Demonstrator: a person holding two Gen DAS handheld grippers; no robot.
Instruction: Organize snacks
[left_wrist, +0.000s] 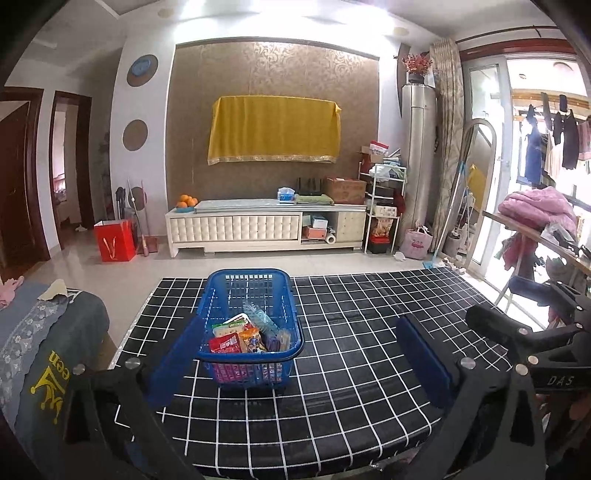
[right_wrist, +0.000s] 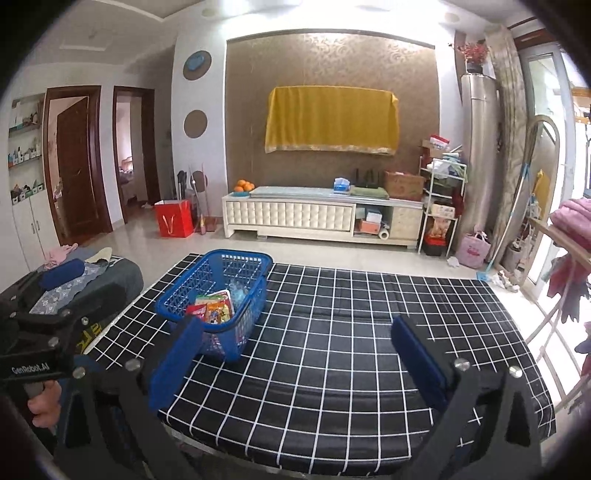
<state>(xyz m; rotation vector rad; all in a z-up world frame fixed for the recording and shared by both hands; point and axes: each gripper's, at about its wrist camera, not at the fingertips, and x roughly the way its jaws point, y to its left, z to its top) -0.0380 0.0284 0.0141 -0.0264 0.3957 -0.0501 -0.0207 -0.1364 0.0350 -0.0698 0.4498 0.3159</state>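
On the black tabletop (left_wrist: 351, 332) with its white grid lines sits a blue plastic basket (left_wrist: 251, 325), toward the left half of the surface and nearer the far edge than the near one. Snack packets (left_wrist: 240, 338) are piled in its near end: a red pouch, an orange one, a white-and-green one and a clear crinkly wrapper, all glossy and soft-sided, lying loosely over each other. Nothing else shows on the cloth, so by my reckoning the gathering is finished or very nearly so; if anything remains, it is tidying the packets inside, and I cannot see any snack left out.

Both tools hang back from the basket. The left hand-held gripper (left_wrist: 299, 354) has its blue padded fingers spread wide with nothing between them, the basket framed just beyond the left pad. The right hand-held gripper (right_wrist: 299, 354) is likewise spread wide and empty, with the basket off to its left.

The basket is rigid lattice plastic with slotted walls and a rolled rim; the table covering looks smooth and slightly shiny, like oilcloth.
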